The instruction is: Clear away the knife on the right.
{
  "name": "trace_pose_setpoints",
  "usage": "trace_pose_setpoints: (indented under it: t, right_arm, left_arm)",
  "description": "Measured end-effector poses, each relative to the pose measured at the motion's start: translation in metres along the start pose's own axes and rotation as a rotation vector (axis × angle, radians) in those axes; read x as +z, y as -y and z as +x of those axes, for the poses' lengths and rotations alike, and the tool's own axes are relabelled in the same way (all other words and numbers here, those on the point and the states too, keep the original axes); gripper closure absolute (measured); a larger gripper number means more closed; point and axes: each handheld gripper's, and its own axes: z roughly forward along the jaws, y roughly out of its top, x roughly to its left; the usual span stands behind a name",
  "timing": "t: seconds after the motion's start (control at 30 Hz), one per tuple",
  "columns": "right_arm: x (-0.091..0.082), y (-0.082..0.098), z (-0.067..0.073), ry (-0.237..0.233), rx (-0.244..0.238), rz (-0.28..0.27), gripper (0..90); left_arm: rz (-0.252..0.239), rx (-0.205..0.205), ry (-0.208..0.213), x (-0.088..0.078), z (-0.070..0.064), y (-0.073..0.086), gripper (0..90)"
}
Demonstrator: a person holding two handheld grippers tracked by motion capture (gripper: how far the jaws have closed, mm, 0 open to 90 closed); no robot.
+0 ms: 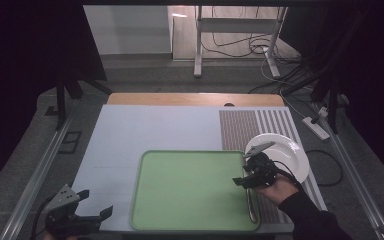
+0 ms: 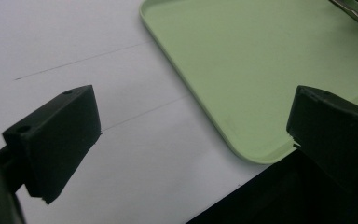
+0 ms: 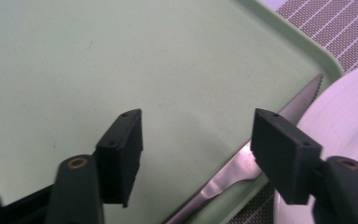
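A light green tray (image 1: 195, 190) (image 2: 261, 60) (image 3: 121, 60) lies in the middle of the table with nothing on its flat part. A steel knife (image 1: 251, 205) (image 3: 303, 98) rests along the tray's right rim, its serrated tip pointing away. A white plate (image 1: 285, 152) (image 3: 345, 112) sits just right of the tray on a striped mat. My right gripper (image 1: 241, 171) (image 3: 198, 130) hovers open over the tray's right side, beside the knife, with nothing between its jaws. My left gripper (image 1: 96, 202) (image 2: 193, 112) stands open near the tray's front left corner, holding nothing.
A white sheet (image 1: 155, 130) covers most of the table. The striped mat (image 1: 260, 125) (image 3: 335, 23) lies at the right. A wooden table edge (image 1: 195, 98) runs along the back. Cables and a power strip (image 1: 316, 127) lie on the floor to the right.
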Motion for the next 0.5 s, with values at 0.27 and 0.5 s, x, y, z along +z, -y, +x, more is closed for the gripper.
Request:
trace_pose_setpoints:
  t: [0.27, 0.5]
  right_arm:
    - [-0.007, 0.005, -0.002, 0.009, 0.011, -0.037, 21.2]
    - [-0.012, 0.014, -0.004, 0.004, 0.036, -0.049, 11.4]
  left_arm:
    - [0.001, 0.002, -0.001, 0.0, 0.0, 0.0, 2.5]
    - [0.001, 0.001, 0.0, 0.0, 0.0, 0.0, 2.6]
